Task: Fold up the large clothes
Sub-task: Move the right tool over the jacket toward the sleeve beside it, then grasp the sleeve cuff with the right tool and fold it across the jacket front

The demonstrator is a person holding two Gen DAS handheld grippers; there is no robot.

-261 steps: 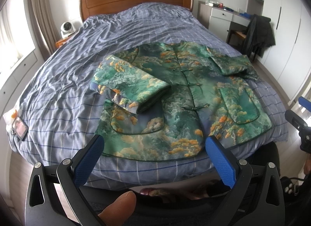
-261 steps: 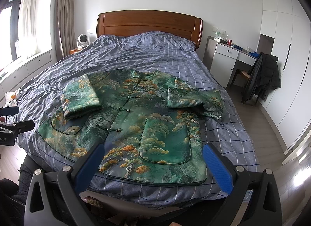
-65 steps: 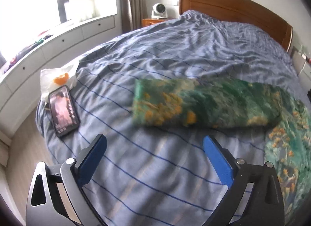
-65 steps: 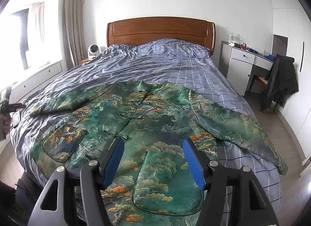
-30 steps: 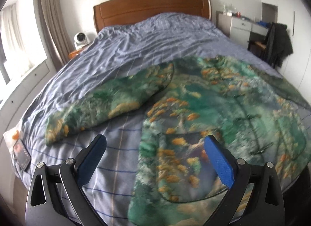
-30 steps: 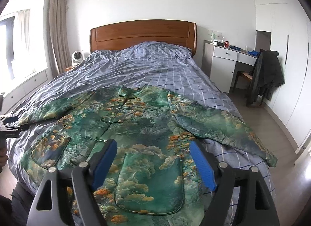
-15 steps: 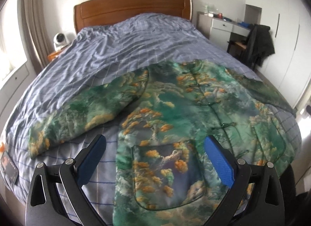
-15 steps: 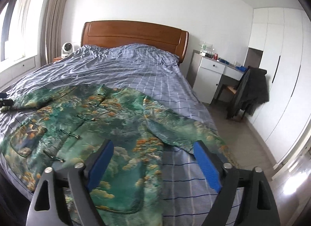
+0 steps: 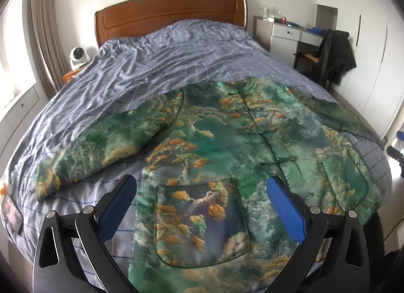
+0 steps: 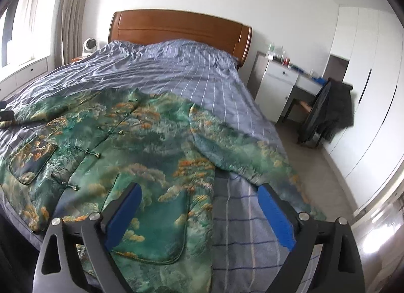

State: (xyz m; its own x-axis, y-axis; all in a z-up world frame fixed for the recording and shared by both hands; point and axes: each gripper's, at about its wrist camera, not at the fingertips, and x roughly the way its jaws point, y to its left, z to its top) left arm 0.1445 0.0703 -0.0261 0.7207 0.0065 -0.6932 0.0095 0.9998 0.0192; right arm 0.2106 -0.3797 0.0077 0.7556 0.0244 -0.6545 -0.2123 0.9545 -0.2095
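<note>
A green jacket (image 9: 227,141) (image 10: 131,141) with orange and cream print lies face up on the bed, buttoned, both sleeves spread out flat. Its left sleeve (image 9: 96,149) reaches toward the bed's left edge; the right sleeve (image 10: 242,151) runs toward the right edge. My left gripper (image 9: 202,187) hovers open over the jacket's lower left pocket (image 9: 199,217), nothing between its blue pads. My right gripper (image 10: 199,194) hangs above the hem's right side, its jaws opening and empty.
The bed (image 9: 156,65) has a blue checked cover and a wooden headboard (image 9: 166,12). A phone (image 9: 11,213) lies at the bed's left edge. A white desk (image 10: 285,83) and a chair with a dark coat (image 10: 328,111) stand to the right. A small fan (image 9: 78,55) sits left.
Both folded sleeves have been spread out flat. The left view has swung right to centre on the jacket's pocket. The right view has turned toward the right sleeve, and its jaws have widened.
</note>
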